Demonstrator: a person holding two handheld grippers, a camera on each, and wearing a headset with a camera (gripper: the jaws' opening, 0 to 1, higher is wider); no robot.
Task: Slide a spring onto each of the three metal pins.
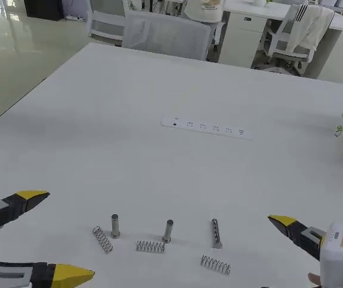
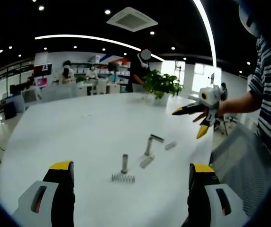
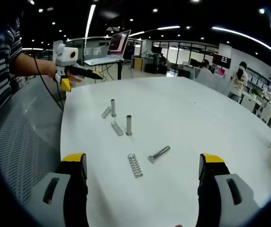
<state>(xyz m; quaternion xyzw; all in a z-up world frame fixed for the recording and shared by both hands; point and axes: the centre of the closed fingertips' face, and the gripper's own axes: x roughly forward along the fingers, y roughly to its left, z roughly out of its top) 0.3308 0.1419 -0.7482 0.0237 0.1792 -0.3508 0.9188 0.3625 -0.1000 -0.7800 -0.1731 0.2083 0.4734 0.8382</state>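
Counting what is done, I find nothing yet: every spring lies loose on the table [image 1: 159,84], and none is threaded on a pin. All six pieces sit in a row close to the table's near edge, between my two tongs. The left pin [image 1: 115,225] stands upright with the left spring [image 1: 102,239] just beside its foot. The middle pin [image 1: 168,230] also stands, with the middle spring [image 1: 150,246] lying by its base. The right pin [image 1: 216,233] lies on its side, and the right spring [image 1: 215,264] rests a little nearer the edge. My left tongs [image 1: 71,234] are spread wide and hold nothing. My right tongs [image 2: 186,125] are likewise wide apart and empty. A power strip [image 1: 206,127] lies at mid-table, well apart. All three pairings remain, and I judge the fallen pin will need standing up or holding first.
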